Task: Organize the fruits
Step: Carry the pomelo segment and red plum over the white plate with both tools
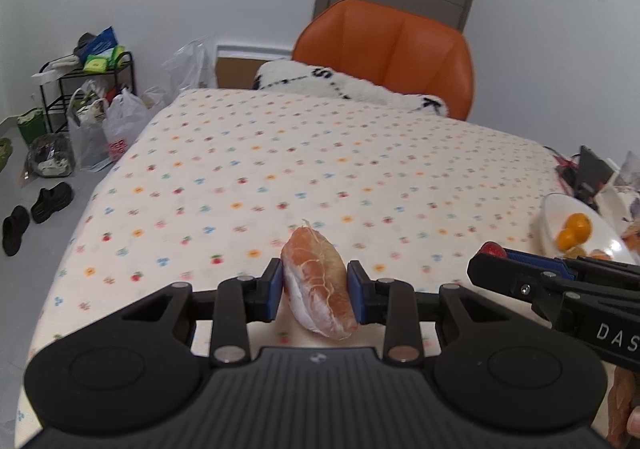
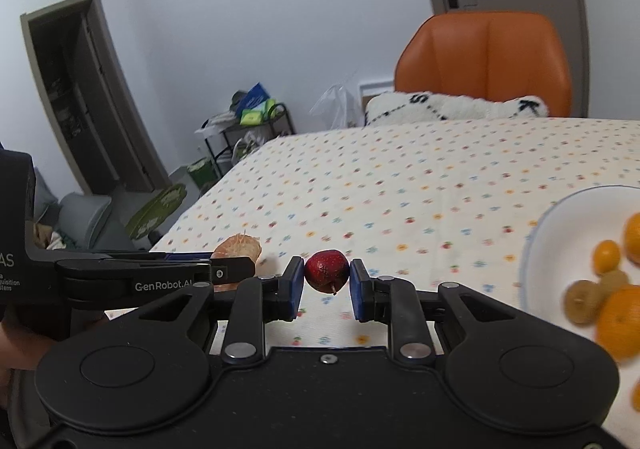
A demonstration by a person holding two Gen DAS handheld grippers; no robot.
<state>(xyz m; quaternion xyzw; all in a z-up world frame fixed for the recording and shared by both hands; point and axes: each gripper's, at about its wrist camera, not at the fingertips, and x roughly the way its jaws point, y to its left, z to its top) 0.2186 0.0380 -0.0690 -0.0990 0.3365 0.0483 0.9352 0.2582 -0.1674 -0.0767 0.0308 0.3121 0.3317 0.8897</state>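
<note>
Clamping soft, tearable pomelo segment (image 1: pixel 318 281) mid-body in left claw (image 1: pixel 316 287), right claw (image 2: pixel 326 283) pinching small firm red fruit (image 2: pixel 327 270).

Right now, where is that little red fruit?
The little red fruit is pinched in the right tool, held above the dotted tablecloth, with the white fruit bowl to its right.

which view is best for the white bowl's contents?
Right wrist: the white bowl shows oranges and small greenish fruits, slightly blurred. Left wrist catches only the bowl at frame edge, partly behind the right gripper.
</note>
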